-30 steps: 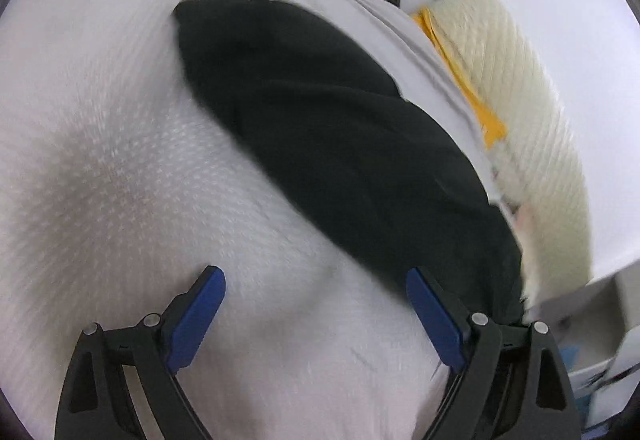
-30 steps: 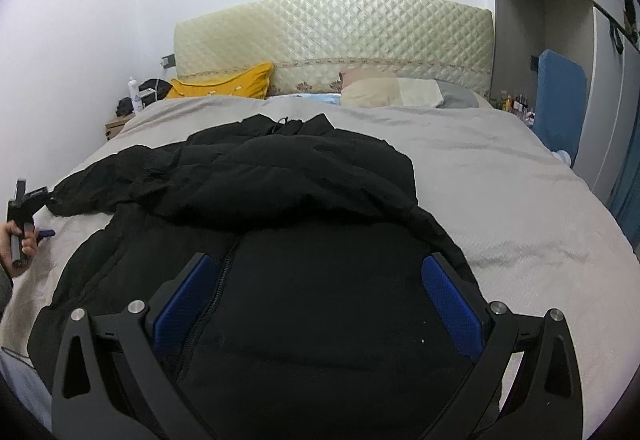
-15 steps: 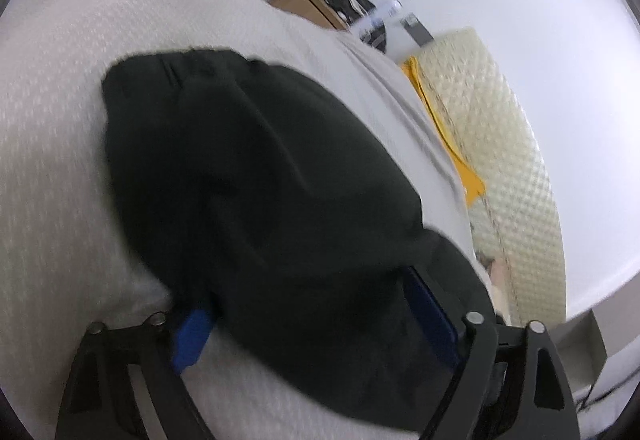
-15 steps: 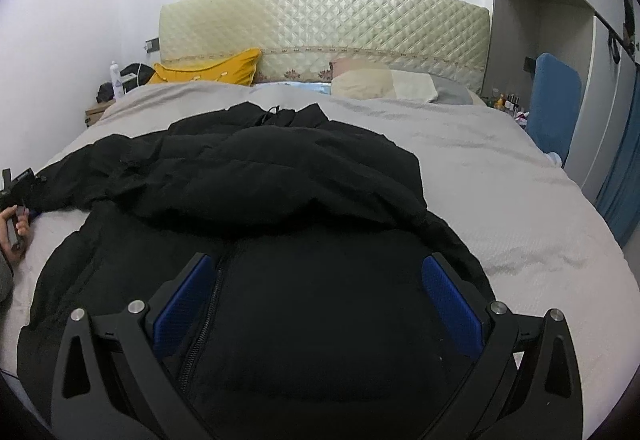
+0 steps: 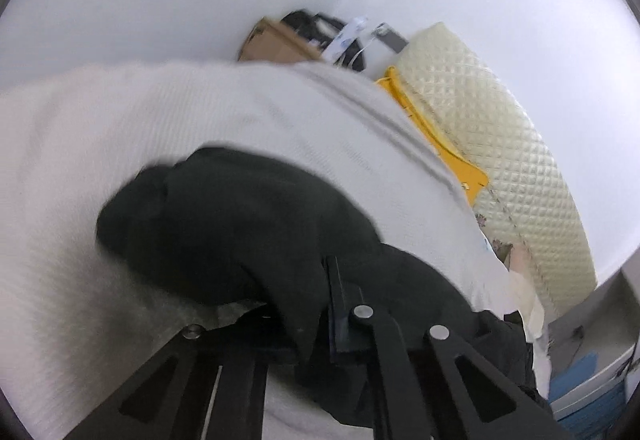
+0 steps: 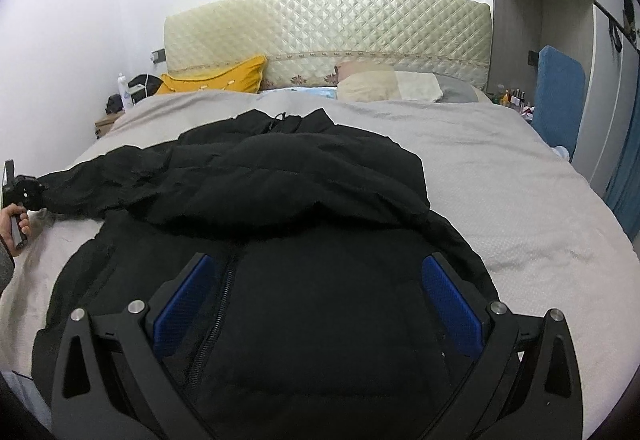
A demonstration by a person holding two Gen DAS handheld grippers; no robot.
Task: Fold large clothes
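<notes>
A large black padded jacket (image 6: 304,207) lies spread on the bed, front up, one sleeve folded across its chest. Its other sleeve (image 6: 100,179) stretches out to the left. My left gripper (image 5: 316,324) is shut on the cuff end of that sleeve (image 5: 224,215), and it shows in the right wrist view (image 6: 24,191) at the far left edge of the bed. My right gripper (image 6: 316,300) is open and empty, hovering just above the jacket's lower front by the zipper (image 6: 212,324).
The bed has a grey-white cover (image 6: 520,199) and a quilted cream headboard (image 6: 328,27). A yellow pillow (image 6: 216,79) and beige pillows (image 6: 372,81) lie at its head. A cluttered nightstand (image 6: 120,107) stands at the left, a blue panel (image 6: 558,95) and wardrobe at the right.
My left gripper has closed on the sleeve cuff, which it was open around earlier. My right gripper stays open and has hardly moved over the jacket.
</notes>
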